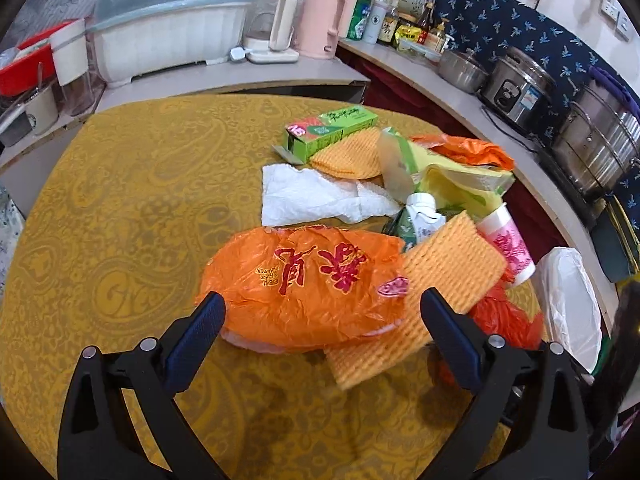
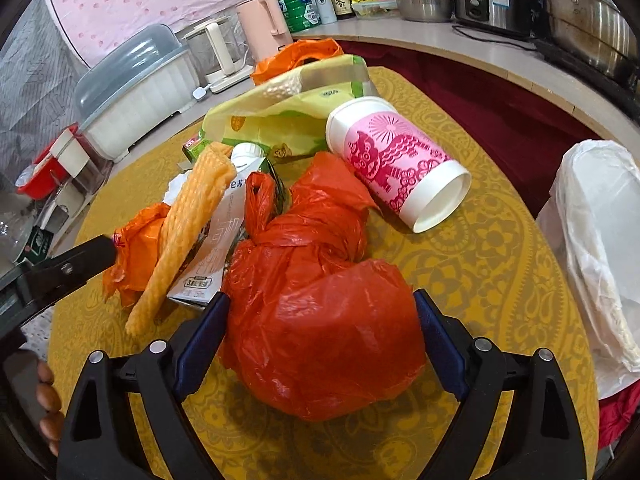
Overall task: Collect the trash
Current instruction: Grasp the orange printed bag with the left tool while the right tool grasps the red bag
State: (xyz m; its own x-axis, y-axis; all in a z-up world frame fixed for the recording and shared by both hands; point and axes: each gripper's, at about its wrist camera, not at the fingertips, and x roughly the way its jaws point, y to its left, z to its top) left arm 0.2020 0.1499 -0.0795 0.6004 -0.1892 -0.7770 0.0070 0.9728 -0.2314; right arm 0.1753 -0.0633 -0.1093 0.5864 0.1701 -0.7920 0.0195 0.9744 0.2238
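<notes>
Trash lies heaped on the yellow patterned table (image 1: 120, 220). My left gripper (image 1: 324, 308) is open, its fingers on either side of an orange printed plastic bag (image 1: 304, 300) and an orange foam net (image 1: 440, 288). My right gripper (image 2: 320, 308) is open around a knotted red plastic bag (image 2: 320, 320), which fills the gap between the pads. Behind the red bag lie a pink-and-white paper cup (image 2: 394, 164) on its side, a milk carton (image 2: 224, 240) and a yellow-green bag (image 2: 280, 120). A white tissue (image 1: 316, 196) and a green box (image 1: 332, 128) lie farther back.
A white bag-lined bin (image 2: 600, 240) stands off the table's right edge. Behind the table, a counter holds a covered dish rack (image 1: 168, 32), kettles, bottles and steel pots (image 1: 516, 88). One left gripper finger (image 2: 92, 254) and a person's fingers (image 2: 48, 392) show at the left.
</notes>
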